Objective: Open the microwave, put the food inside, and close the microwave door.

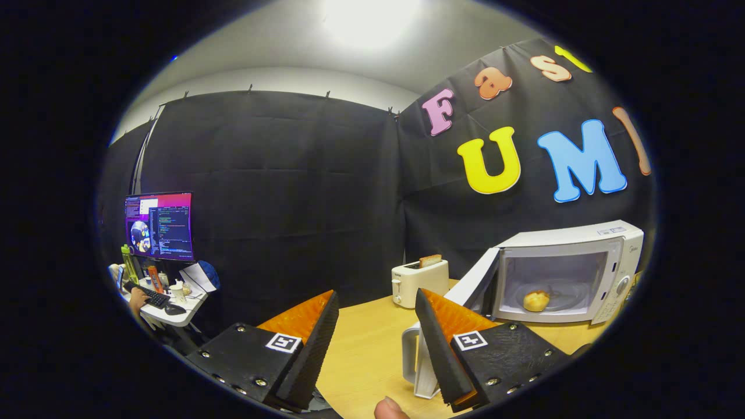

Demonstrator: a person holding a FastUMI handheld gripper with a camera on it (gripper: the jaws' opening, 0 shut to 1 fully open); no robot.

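A white microwave [582, 256] stands on the wooden table [364, 343], beyond my right finger. Its door [474, 282] is swung wide open toward me, its near edge close behind the right fingertip. A small round bun [536, 300] lies inside on the glass turntable. My gripper [375, 299] is open, held above the table well short of the microwave, with nothing between its fingers.
A white toaster [419, 280] with a slice of bread in its slot stands just left of the microwave door. A white stand-like object [418, 364] sits beside my right finger. Far left, a desk holds a monitor [159, 226], keyboard and a person's hand [137, 299].
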